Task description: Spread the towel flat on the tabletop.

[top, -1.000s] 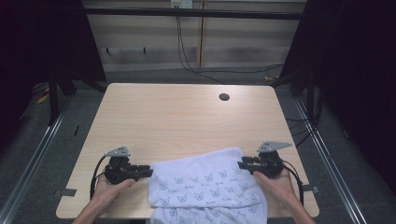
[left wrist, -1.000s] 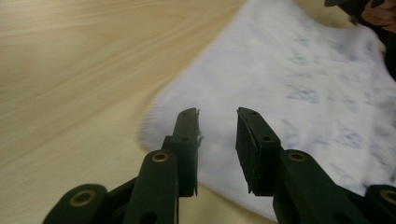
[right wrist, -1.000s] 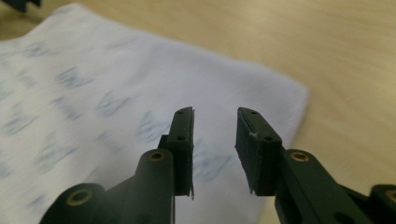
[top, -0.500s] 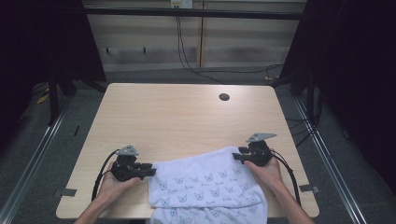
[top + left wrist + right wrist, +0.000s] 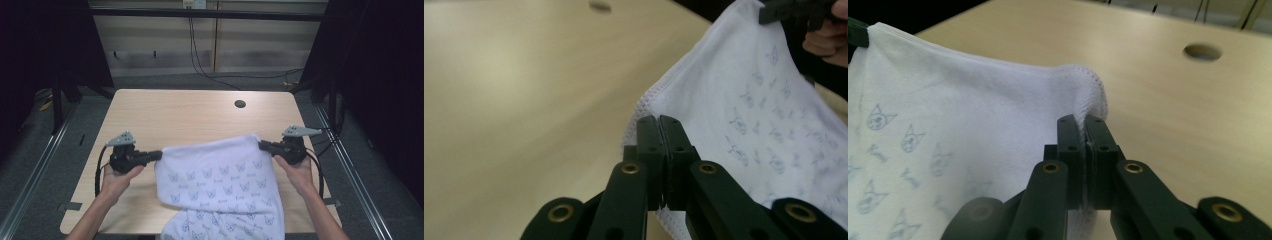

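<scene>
Over a pale wooden desk (image 5: 165,115), each hand-held gripper, left (image 5: 158,155) and right (image 5: 262,145), pinches a corner of the printed cloth (image 5: 220,185) stretched between them; best lifted evenly, kept taut.

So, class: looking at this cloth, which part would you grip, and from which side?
Probably the two far corners of the cloth, along the stitched hem, one from each side. The left gripper and right gripper are shut there, jaws pointing inward. The top edge stretches between them and the rest hangs toward the table's near edge.
</scene>
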`<state>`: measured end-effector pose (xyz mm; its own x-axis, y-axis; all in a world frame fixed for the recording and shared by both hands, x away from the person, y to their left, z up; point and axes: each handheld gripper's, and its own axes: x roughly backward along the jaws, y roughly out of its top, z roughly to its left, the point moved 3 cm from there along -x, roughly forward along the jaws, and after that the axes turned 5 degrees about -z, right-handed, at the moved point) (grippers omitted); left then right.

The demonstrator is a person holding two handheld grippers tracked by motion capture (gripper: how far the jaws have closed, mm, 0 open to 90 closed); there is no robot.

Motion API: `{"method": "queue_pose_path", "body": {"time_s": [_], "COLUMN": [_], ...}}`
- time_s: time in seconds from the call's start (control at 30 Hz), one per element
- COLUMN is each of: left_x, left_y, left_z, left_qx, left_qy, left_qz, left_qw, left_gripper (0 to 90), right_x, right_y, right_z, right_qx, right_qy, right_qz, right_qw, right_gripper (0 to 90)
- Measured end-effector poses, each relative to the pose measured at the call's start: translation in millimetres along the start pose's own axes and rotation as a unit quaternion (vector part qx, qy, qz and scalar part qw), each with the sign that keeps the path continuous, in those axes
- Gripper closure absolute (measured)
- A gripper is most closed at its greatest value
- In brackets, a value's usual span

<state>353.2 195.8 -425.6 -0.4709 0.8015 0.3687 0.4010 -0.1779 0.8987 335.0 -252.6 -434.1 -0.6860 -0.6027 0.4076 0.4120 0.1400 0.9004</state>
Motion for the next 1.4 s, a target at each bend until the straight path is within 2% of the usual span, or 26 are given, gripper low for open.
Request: {"method": "queue_pose_path", "body": {"time_s": [0.1,0.13,0.23,0.3,0.33,0.37,0.43,0.47,0.5,0.53,0.57,0.6,0.63,0.67,0.7,0.8,0.9,0.97,1.07,1.13,1.2,1.23,1.27,1.33,1.37,1.4], "left_x": [-4.7,-7.7,-20.4,-26.8,-29.6,-33.0,-41.8,-46.9,-51.8,-56.4,-59.2,-61.0,-63.0,-65.5,-68.8,-77.1,-85.2,-92.5,-106.8,-115.2,-121.0,-122.5,-123.1,-122.4,-123.1,-121.7], "left_y": [36.5,43.9,72.0,90.5,98.6,105.5,115.5,116.7,115.1,111.1,105.2,97.4,88.4,78.8,68.9,38.4,8.2,-11.4,-34.9,-43.6,-48.2,-49.9,-52.0,-58.2,-62.2,-62.7], "left_z": [7.4,9.0,16.1,24.1,28.2,31.4,35.7,39.1,43.6,46.7,49.2,51.1,51.8,51.4,50.2,44.2,31.2,19.4,3.0,-3.2,-7.3,-8.6,-8.9,-8.3,-7.0,-5.7], "left_qx": [-0.015,-0.015,-0.024,-0.013,-0.007,-0.001,-0.003,0.009,0.021,0.023,0.026,0.029,0.032,0.031,0.026,0.026,0.025,0.024,-0.01,-0.014,-0.037,-0.042,-0.045,-0.061,-0.063,-0.059], "left_qy": [0.013,0.013,0.026,0.028,0.03,0.029,0.031,0.047,0.059,0.064,0.071,0.071,0.067,0.059,0.05,0.024,-0.014,-0.035,-0.044,-0.054,-0.048,-0.043,-0.046,-0.025,-0.025,-0.03], "left_qz": [-0.022,-0.027,-0.042,-0.067,-0.078,-0.088,-0.1,-0.101,-0.093,-0.082,-0.074,-0.065,-0.057,-0.043,-0.025,0.006,0.035,0.053,0.094,0.111,0.136,0.141,0.143,0.14,0.147,0.146], "left_qw": [0.9996,0.9994,0.9985,0.9973,0.9965,0.9957,0.9945,0.9937,0.9937,0.9943,0.9944,0.995,0.9956,0.9969,0.9981,0.9994,0.999,0.9977,0.9946,0.9923,0.9888,0.9883,0.9876,0.9879,0.9868,0.9871], "left_gripper": [88.8,88.8,88.8,88.9,88.8,88.7,87.8,75.6,75.6,70.7,68.5,67.1,67.2,67.5,68.1,70.3,73.9,76.1,77.2,74.0,70.5,70.4,73.1,84.5,90.0,90.0], "right_x": [6.0,6.4,4.5,3.3,3.1,3.4,2.7,0.1,0.1,-2.6,-5.2,-7.7,-10.2,-11.9,-12.2,-8.0,-1.7,2.7,4.5,4.2,3.4,1.8,0.4,-1.6,-2.6,-3.7], "right_y": [27.3,37.9,56.3,70.6,81.2,85.5,89.1,91.7,91.7,89.8,85.8,79.9,72.5,64.5,56.7,37.8,21.7,9.8,-10.5,-22.5,-34.0,-40.0,-46.0,-55.0,-57.6,-59.2], "right_z": [-10.3,-15.1,-24.2,-34.6,-44.8,-49.8,-54.3,-64.6,-64.6,-71.1,-77.8,-84.3,-89.5,-92.9,-94.7,-92.0,-76.2,-61.4,-37.5,-22.1,-9.3,-3.8,0.9,7.7,10.1,11.2], "right_qx": [0.003,0.004,0.007,0.004,0.001,-0.003,-0.007,-0.007,-0.007,-0.014,-0.022,-0.038,-0.057,-0.061,-0.056,-0.062,-0.047,-0.037,-0.027,-0.023,-0.023,-0.021,-0.015,-0.014,-0.013,-0.008], "right_qy": [-0.017,-0.022,-0.04,-0.056,-0.07,-0.077,-0.081,-0.112,-0.112,-0.125,-0.145,-0.145,-0.135,-0.143,-0.15,-0.131,-0.099,-0.071,-0.042,-0.024,-0.005,0.002,0.006,0.017,0.021,0.02], "right_qz": [-0.028,-0.039,-0.05,-0.062,-0.07,-0.074,-0.077,-0.074,-0.074,-0.067,-0.057,-0.049,-0.038,-0.026,-0.019,-0.009,0.006,0.013,0.03,0.038,0.043,0.048,0.056,0.063,0.069,0.072], "right_qw": [0.9995,0.999,0.9979,0.9965,0.9951,0.9943,0.9937,0.9909,0.9909,0.9898,0.9875,0.9874,0.9885,0.9876,0.9869,0.9894,0.994,0.9967,0.9983,0.9987,0.9988,0.9986,0.9983,0.9978,0.9973,0.9972], "right_gripper": [86.8,86.8,86.8,86.8,86.9,86.9,86.8,85.9,85.9,81.6,72.0,61.5,56.1,54.4,52.7,53.6,54.5,55.2,56.4,56.4,56.4,56.3,56.3,56.4,56.3,56.3]}}
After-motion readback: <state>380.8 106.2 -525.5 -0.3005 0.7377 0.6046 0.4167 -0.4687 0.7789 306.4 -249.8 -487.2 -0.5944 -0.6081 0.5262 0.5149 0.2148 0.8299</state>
